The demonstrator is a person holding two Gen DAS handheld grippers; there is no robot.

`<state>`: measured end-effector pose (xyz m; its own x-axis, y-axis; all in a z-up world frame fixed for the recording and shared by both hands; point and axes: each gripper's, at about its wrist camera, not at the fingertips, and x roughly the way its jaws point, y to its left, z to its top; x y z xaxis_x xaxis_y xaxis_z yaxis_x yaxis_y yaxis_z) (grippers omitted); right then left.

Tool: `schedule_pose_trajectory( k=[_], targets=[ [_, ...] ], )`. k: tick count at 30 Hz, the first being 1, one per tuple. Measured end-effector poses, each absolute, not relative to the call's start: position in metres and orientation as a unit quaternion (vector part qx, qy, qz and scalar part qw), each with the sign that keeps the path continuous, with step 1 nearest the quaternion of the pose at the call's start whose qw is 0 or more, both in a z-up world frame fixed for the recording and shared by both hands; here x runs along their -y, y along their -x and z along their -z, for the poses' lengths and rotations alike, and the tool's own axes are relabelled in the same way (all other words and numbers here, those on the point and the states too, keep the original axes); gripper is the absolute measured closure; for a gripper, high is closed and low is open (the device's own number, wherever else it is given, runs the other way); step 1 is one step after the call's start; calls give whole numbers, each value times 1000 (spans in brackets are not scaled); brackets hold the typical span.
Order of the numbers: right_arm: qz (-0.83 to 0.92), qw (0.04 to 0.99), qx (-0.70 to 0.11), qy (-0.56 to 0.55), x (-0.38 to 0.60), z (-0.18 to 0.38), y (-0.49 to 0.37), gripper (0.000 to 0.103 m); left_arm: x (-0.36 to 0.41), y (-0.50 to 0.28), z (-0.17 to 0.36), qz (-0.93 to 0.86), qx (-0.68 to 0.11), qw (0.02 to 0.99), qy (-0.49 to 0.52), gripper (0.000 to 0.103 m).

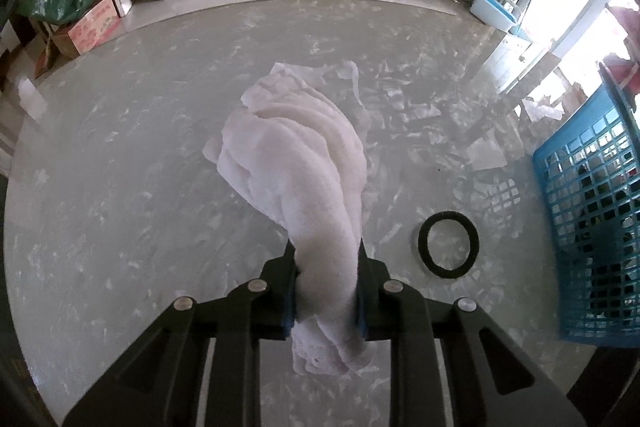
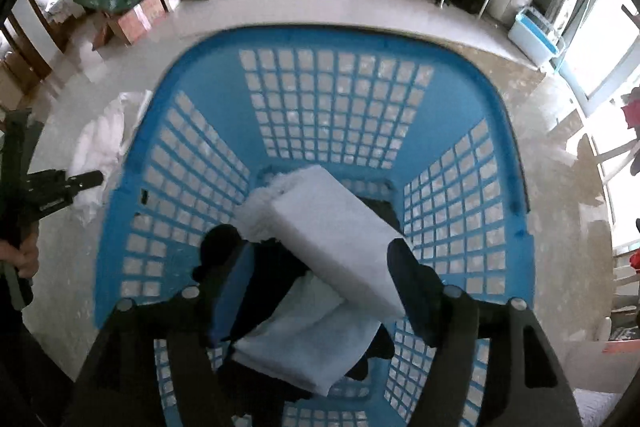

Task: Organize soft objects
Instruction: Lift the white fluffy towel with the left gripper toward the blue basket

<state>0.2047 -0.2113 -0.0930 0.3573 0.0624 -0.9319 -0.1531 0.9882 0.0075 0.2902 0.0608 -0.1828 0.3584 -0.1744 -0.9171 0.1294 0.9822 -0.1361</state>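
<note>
Your left claw is clamped on a bunched white towel, which hangs out ahead of the fingers over the glossy marbled bench. A black ring lies flat on the bench just right of it, near the blue lattice basket. Your right claw stands wide open above that basket, gripping nothing; between its fingers (seen from above) a white foam block rests tilted on dark fabric, with a folded white cloth beneath
</note>
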Motion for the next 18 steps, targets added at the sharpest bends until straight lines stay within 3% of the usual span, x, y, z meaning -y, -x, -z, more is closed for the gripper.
schedule_pose_trajectory(
  k=[3, 9, 18],
  targets=[
    [-64, 831, -550, 42, 213, 83, -195, 17, -61, -285, 175, 93, -553, 828, 20, 83],
    [-78, 845, -529, 16, 221, 59, -178, 2, -64, -271, 156, 93, -540, 836, 24, 84],
    [-57, 868, -494, -7, 241, 29, -132, 0, -67, -226, 103, 95, -504, 858, 31, 84]
  ],
)
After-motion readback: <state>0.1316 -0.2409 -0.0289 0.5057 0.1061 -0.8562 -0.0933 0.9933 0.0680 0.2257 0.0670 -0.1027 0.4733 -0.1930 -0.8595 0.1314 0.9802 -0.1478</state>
